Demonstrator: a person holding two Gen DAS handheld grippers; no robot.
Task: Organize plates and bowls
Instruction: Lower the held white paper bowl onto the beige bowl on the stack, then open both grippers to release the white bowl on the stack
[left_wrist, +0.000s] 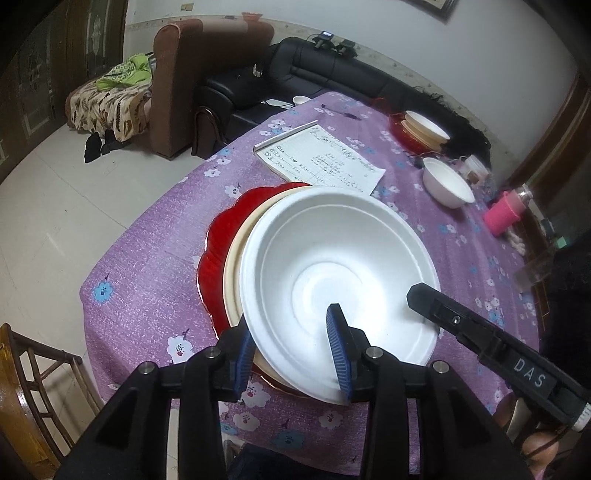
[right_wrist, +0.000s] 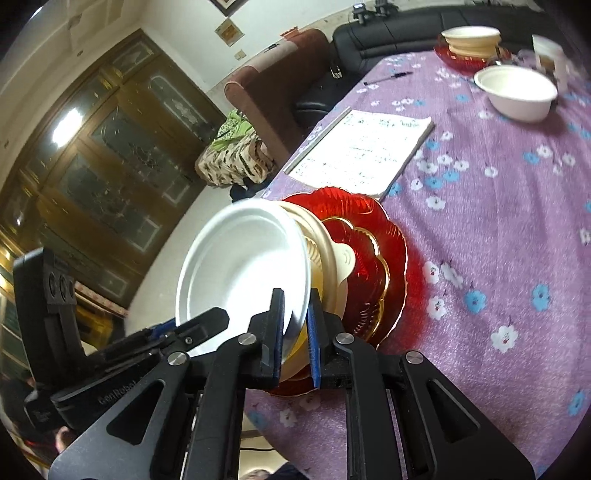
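A white foam plate (left_wrist: 332, 258) (right_wrist: 240, 266) lies slightly tilted on a beige plate (left_wrist: 232, 266) (right_wrist: 332, 258), which sits on a red glass plate (left_wrist: 218, 251) (right_wrist: 373, 236) near the table's front edge. My left gripper (left_wrist: 291, 354) straddles the white plate's near rim with its jaws wide apart, one pad outside the rim and one inside, neither pressing. My right gripper (right_wrist: 295, 336) has the plate's right rim between its pads, with a narrow gap showing. Its upper finger (left_wrist: 424, 295) lies over that rim in the left wrist view.
A notebook (left_wrist: 325, 158) (right_wrist: 362, 147) lies just behind the stack on the purple flowered tablecloth (left_wrist: 147, 295). Farther back stand a white bowl (left_wrist: 447, 182) (right_wrist: 517, 92), a second red plate with beige dishes (left_wrist: 421, 129) (right_wrist: 469, 40), a pink cup (left_wrist: 502, 216) and a pen (right_wrist: 388, 77). A wooden chair (left_wrist: 29, 387) stands at the left.
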